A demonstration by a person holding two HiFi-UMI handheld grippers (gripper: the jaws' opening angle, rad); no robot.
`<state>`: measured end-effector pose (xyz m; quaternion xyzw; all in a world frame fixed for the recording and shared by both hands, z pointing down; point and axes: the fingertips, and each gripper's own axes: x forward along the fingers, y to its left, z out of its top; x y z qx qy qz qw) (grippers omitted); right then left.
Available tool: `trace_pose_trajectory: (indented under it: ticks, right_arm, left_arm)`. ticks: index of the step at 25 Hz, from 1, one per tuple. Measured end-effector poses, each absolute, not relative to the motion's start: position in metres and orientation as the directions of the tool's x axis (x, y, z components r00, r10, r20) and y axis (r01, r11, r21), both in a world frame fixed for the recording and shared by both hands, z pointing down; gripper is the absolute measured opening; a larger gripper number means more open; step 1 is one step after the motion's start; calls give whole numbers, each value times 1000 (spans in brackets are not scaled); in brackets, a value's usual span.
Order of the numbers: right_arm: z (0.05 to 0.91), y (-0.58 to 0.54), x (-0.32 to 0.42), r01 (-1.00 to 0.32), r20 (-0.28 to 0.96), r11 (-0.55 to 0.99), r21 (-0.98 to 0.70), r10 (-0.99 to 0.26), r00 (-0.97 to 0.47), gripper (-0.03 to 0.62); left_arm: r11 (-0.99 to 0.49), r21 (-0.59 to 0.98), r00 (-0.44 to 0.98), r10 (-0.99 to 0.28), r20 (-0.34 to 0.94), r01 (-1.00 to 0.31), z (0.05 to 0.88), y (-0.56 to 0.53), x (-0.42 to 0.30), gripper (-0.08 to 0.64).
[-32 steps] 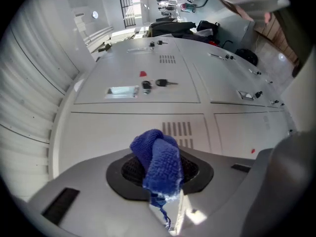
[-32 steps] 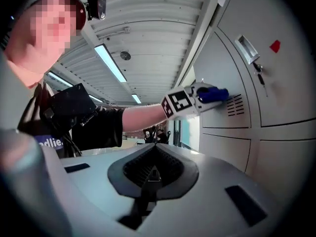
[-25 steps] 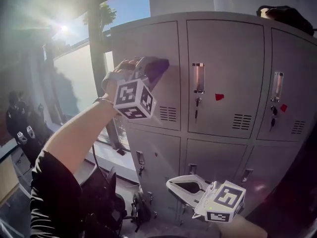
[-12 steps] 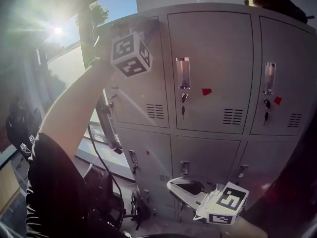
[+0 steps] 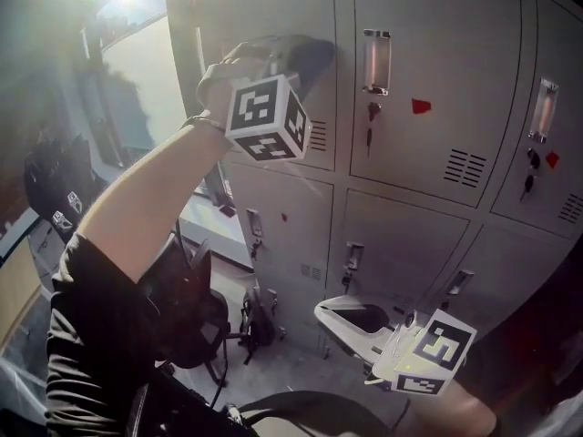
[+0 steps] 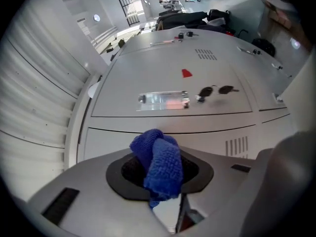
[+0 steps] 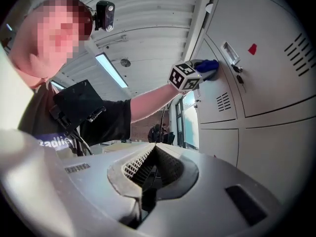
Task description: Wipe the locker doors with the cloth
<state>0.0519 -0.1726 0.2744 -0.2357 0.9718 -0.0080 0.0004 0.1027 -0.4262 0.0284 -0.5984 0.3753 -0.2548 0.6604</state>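
The bunched blue terry cloth (image 6: 157, 164) is pinched in the jaws of the left hand-held gripper (image 5: 284, 55) and pressed against the grey metal upper-left locker door (image 5: 269, 7), arm raised for wiping. The right hand-held gripper (image 7: 148, 171) hangs low, closed on nothing, apparently out of the way.

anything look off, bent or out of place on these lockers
Nothing stands out. The locker doors in view sit shut and flush, with keys hanging in two locks. The left hand-held gripper is shut on the blue cloth at the upper left door; the right hand-held gripper hangs low, shut and empty.
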Motion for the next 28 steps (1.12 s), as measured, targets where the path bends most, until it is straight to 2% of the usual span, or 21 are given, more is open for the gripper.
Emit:
trace_pose_trajectory:
  ticks: [4,12,20,24,28]
  right_arm:
    - [285,-168,60,-440,19,897,-40,-440,-898,5]
    - [313,-161,75,-423,47,901,-101,-420,-906,5]
    - [332,-169,69,-489,77,862,-130,-483,-872,5]
    - [330,-171,47,-534,89,833,-145,-527,-845,5]
    - [321,-167,20,-589,94,798,-129,-582,-808,5]
  left_arm:
    - [73,-992,590,-798,-120,-103,90,-427,101,124]
    - [-14,-990,611,-788,-77,-143,184,-424,109,124]
    - [-17,-997,618,-786,-32,-74,235,-424,113,124]
    - [-3,-1000,645,-764,-12,-22,246,-423,113,124]
    - [-17,-1000,668,-745,-4,-24,246,-421,107,124]
